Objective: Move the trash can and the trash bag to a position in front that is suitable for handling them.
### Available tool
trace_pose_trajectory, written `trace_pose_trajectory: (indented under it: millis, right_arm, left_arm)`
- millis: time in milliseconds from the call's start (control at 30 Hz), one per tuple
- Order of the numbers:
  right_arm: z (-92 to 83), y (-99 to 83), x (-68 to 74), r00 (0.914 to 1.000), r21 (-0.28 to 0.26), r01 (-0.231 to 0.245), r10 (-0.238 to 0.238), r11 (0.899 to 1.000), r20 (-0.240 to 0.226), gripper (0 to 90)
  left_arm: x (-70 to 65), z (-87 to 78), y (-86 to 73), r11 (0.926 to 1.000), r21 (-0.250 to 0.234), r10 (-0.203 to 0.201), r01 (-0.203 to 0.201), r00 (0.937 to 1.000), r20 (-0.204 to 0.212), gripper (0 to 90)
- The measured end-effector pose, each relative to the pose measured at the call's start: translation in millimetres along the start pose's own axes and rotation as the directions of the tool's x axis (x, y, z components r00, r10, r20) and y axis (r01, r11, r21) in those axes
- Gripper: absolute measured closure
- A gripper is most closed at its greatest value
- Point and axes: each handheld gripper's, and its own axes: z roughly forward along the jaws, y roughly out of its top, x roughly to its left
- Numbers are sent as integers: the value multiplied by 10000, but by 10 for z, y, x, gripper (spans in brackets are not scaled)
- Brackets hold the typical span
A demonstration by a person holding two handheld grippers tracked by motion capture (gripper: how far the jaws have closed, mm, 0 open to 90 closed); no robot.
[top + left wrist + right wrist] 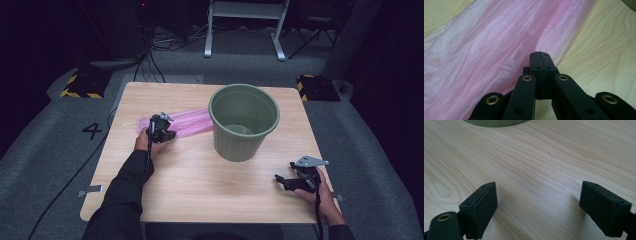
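Observation:
A long pink plastic bag (192, 121) lies flat on the wooden table (210, 190), running from the left side toward a green bin (243, 135). My left gripper (167, 134) rests on the bag's near edge. In the left gripper view its jaws meet tip to tip (540, 53), and the thin pink film (486, 50) creases toward them, pinched there. My right gripper (281, 181) sits low over the table at the front right. Its jaws stand wide apart (539, 205) with only bare wood between them, and the green bin's base (496, 123) is just ahead.
The green bin stands upright at the middle right of the table, right by the bag's far end. Cables, a white metal stand (245, 25) and yellow-black striped blocks (80, 86) are on the grey floor beyond the table.

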Motion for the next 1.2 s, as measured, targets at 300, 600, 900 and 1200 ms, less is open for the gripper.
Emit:
trace_pose_trajectory:
  millis: [300,600,900,1200]
  right_arm:
    - [0,0,0,10000,-2,0,0,10000,2,147]
    - [0,0,0,10000,0,-4,4,10000,1,148]
    - [0,0,1,10000,-4,-8,8,10000,4,147]
    - [2,2,0,10000,4,11,-11,10000,-10,147]
  left_arm:
    - [-311,-130,-177,9999,-8,-149,149,9999,74,883]
    - [-478,-403,-311,9966,-758,309,-313,9995,-59,575]
    - [-39,-800,-460,9882,-1531,-89,-94,9929,-1186,211]
    - [406,-613,-648,9868,-1229,-1147,1050,9906,-742,286]
